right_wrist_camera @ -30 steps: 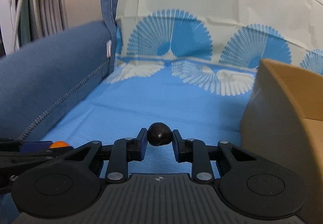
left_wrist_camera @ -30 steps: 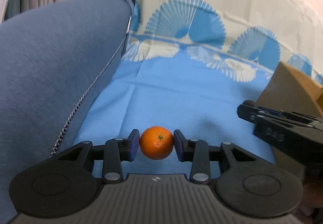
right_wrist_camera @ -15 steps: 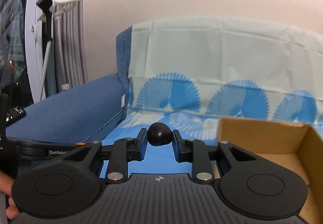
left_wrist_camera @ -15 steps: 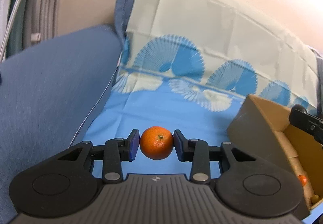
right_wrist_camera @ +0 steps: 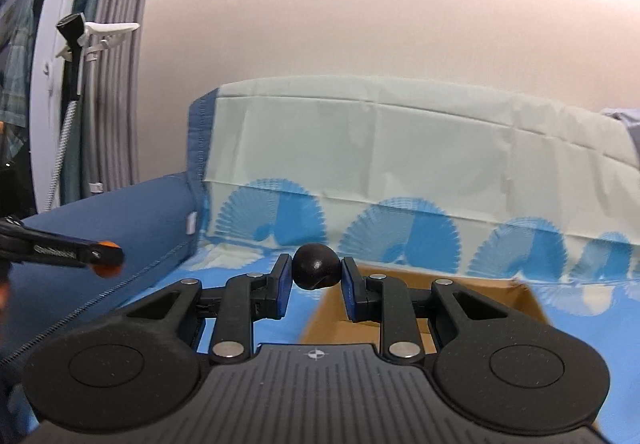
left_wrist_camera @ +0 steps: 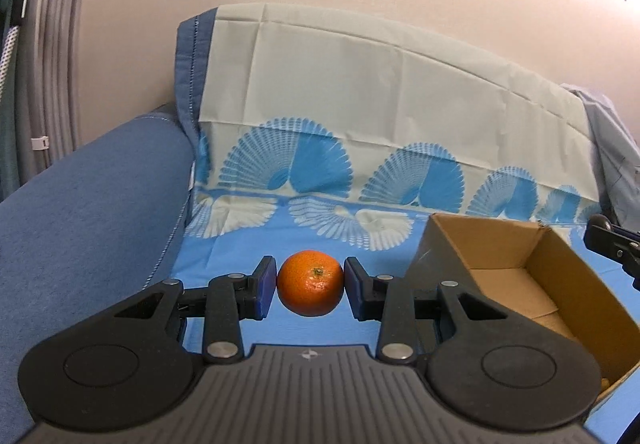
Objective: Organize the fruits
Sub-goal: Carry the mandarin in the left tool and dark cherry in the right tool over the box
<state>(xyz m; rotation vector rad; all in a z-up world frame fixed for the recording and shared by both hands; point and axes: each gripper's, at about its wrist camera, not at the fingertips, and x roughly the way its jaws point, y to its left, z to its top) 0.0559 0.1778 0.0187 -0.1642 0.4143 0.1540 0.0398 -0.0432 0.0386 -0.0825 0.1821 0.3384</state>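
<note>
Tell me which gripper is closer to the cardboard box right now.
Right. The right gripper, holding a dark round fruit, is directly at the cardboard box. The left gripper, holding the orange, sits beside the box's left wall.

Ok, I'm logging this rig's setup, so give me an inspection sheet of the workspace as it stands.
Surface: blue fan-print cloth over a blue sofa.
Job's things: orange; dark round fruit; open cardboard box.
Clutter: nothing seen.
Grippers: left gripper jaws shut on the orange; right gripper jaws shut on the dark fruit, over the box.
Cables: nothing seen.
Surroundings: pale wall, grey curtain.
</note>
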